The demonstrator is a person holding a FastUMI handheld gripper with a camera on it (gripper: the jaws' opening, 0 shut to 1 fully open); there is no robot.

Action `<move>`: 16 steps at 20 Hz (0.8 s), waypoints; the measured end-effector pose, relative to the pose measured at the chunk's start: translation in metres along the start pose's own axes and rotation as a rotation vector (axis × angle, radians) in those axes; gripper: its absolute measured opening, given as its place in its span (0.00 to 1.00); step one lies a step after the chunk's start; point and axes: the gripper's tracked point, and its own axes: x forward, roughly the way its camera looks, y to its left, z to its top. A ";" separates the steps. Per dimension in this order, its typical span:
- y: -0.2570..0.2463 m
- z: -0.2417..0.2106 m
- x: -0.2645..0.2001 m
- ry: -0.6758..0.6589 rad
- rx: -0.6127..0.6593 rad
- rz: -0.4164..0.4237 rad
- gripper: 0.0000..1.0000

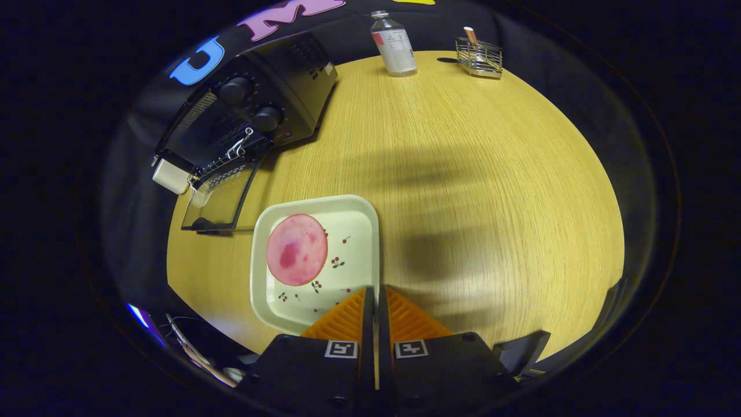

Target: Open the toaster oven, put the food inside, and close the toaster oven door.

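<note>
The gripper [376, 301] sits nearest, its two fingers pressed together with almost no gap and nothing held between them, poised just over the near rim of the cream tray [373, 231].

Far ahead and left of the jaws stands the toaster oven [255, 116]. Its glass door [223, 194] is already let down flat on the wooden table [492, 191], and the mouth opens toward the tray.

Just ahead and slightly left of the fingertips, the round pink slice of food [296, 249] lies flat in the tray. It looks thin, light, floppy and probably slick, so pinching its near edge seems wiser than its centre. Being a disc, it has no long axis or heading.

Well beyond the jaws stand a bottle [395, 46] and, further right, a wire rack [479, 58].
</note>
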 end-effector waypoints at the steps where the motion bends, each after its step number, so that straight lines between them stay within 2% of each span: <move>1: 0.000 0.001 0.002 -0.003 0.005 0.009 0.09; 7: 0.001 0.000 0.000 -0.007 0.064 0.066 0.06; 11: 0.015 0.002 -0.006 0.000 0.188 0.135 0.06; 16: 0.026 0.024 -0.027 -0.059 0.265 0.202 0.06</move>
